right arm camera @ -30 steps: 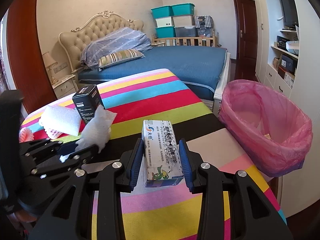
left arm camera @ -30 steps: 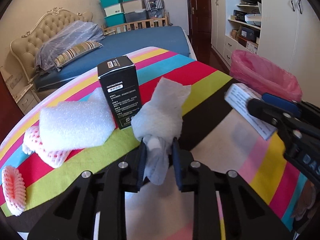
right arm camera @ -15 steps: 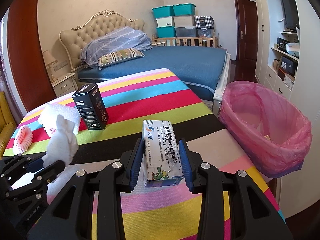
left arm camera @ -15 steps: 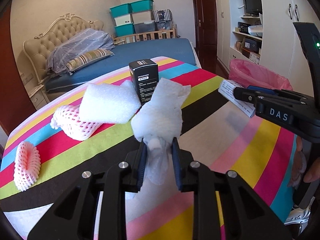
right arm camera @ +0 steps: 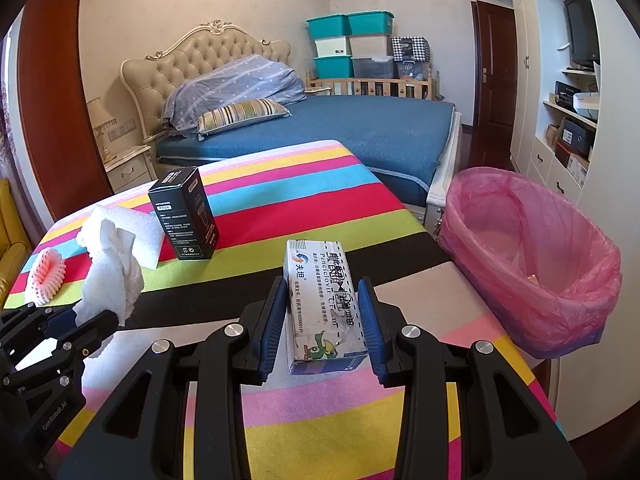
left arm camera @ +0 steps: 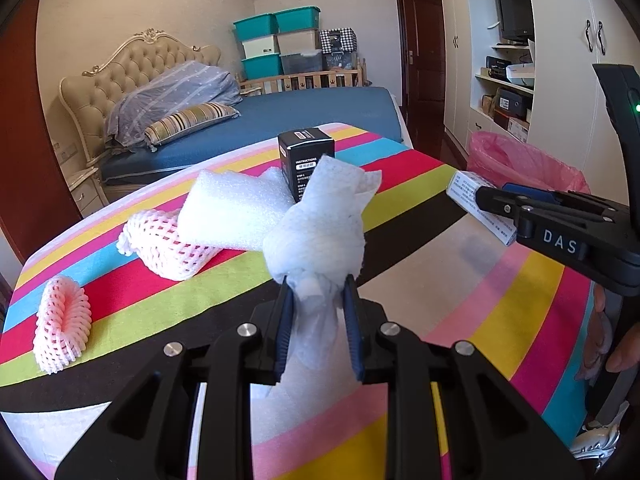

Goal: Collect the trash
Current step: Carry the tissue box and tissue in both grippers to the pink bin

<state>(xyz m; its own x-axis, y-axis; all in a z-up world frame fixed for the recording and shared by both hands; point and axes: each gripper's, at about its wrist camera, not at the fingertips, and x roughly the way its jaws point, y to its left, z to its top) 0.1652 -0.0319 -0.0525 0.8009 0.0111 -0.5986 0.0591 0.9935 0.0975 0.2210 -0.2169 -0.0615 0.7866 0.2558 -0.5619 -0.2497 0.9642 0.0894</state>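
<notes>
Tissue wad, soft and light, pinched at its lower tail in your left gripper, left of bin. Carton, light, crushable, clamped across its long sides in right gripper, beside bin. Squeeze gently.

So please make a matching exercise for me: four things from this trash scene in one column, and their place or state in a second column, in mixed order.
Things:
1. crumpled tissue
2. medicine box
3. black box
4. bin

Places or states:
A. stands upright on the striped cloth
B. pinched between the left gripper's fingers
C. lined with a pink bag, beside the table
D. clamped between the right gripper's fingers

Pairs: 1-B, 2-D, 3-A, 4-C
</notes>
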